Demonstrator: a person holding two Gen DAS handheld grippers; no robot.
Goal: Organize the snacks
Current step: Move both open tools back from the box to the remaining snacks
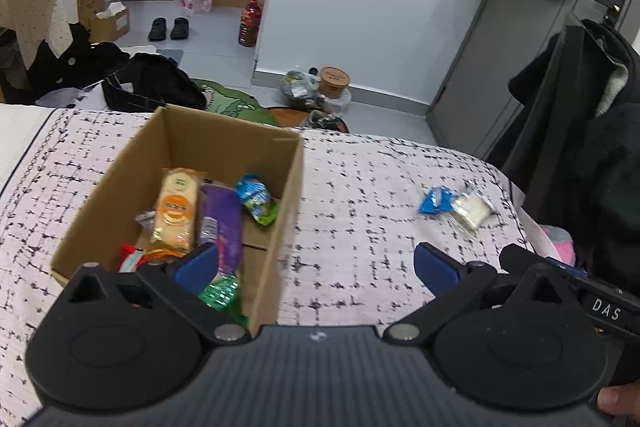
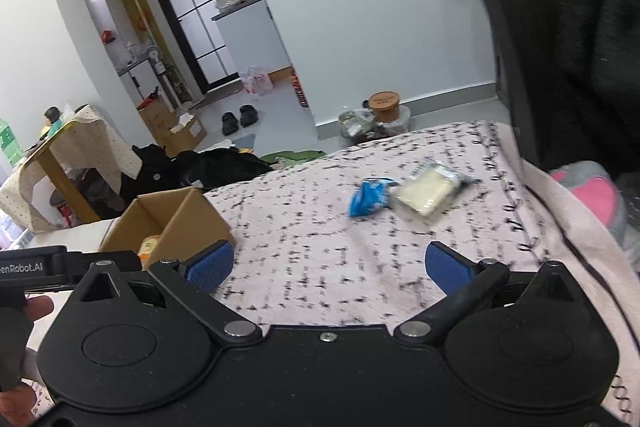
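My left gripper (image 1: 316, 267) and right gripper (image 2: 328, 267) both spread wide, empty. Crinkly blue wrapper (image 2: 370, 201) touches pale clear-wrapped biscuit pack (image 2: 428, 193) at twelve o'clock; brown cardboard box (image 2: 176, 217) at ten. Risk: pinching both, or quilt.

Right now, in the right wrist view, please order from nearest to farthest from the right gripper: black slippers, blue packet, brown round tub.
1. blue packet, on the bedcover, just ahead.
2. brown round tub, on the floor past the bed.
3. black slippers, farther left, near the doorway.
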